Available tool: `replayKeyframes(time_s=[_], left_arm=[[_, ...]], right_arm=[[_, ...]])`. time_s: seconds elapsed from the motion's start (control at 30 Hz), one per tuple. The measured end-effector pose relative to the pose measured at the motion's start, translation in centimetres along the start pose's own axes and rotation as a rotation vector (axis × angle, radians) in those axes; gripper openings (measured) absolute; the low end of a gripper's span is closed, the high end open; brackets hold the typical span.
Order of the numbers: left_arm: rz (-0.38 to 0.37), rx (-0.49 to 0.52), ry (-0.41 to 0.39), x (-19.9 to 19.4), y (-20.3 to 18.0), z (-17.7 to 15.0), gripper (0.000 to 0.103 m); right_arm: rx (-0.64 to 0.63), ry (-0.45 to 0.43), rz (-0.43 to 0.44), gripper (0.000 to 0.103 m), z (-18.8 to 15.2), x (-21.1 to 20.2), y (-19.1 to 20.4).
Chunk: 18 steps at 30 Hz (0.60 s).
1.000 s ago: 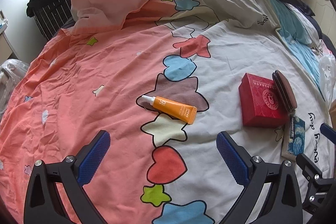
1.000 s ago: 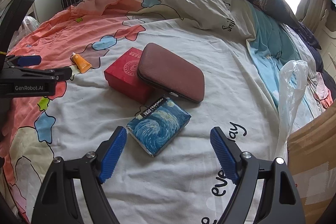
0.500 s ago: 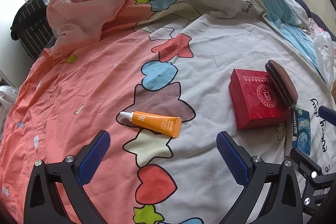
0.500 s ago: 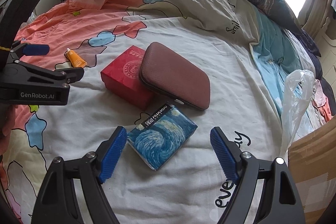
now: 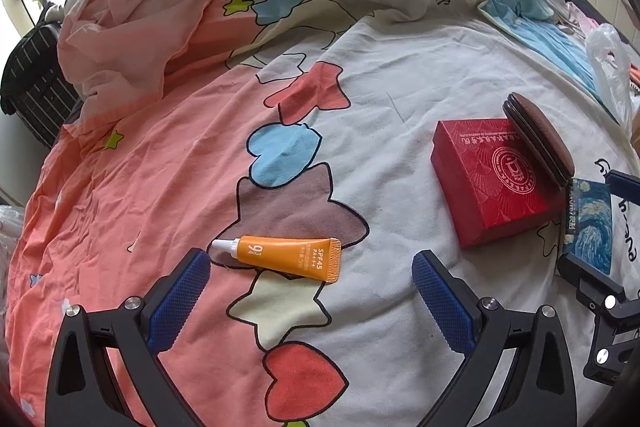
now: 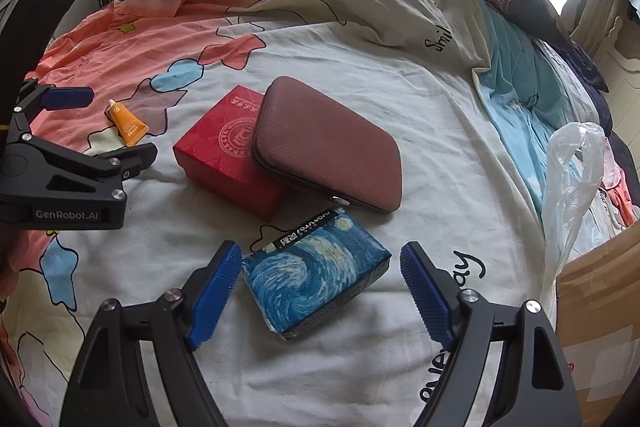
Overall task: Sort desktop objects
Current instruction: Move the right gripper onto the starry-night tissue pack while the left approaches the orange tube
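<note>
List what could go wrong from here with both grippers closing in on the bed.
1. The orange tube lies flat on soft, wrinkled bedding; the left gripper may pinch cloth too.
2. The blue pack lies close to the brown case, which leans on the red box; the right gripper could nudge that stack.

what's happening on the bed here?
A person is sorting small items on a patterned bedsheet with two handheld grippers. The left gripper hangs open over the orange sunscreen tube. The right gripper is open around the blue swirl-print tissue pack, its pads apparently not yet pressing on it. A red square box lies between them with a brown zip case leaning on its edge. Nothing is held yet.
</note>
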<state>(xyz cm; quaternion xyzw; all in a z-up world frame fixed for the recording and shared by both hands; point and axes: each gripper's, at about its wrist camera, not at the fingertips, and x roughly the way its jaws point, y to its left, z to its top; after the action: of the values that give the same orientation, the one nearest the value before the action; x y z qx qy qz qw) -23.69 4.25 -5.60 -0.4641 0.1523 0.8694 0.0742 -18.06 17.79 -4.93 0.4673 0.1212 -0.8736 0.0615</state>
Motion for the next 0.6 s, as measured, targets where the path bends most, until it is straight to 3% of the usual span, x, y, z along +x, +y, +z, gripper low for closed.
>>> replayKeyframes(time_s=[0.6], left_arm=[[0.001,0.135,0.005,0.6,-1.2,0.2,0.103]], right_arm=[[0.132,0.044,0.007,0.079,-0.1,0.3,-2.7]])
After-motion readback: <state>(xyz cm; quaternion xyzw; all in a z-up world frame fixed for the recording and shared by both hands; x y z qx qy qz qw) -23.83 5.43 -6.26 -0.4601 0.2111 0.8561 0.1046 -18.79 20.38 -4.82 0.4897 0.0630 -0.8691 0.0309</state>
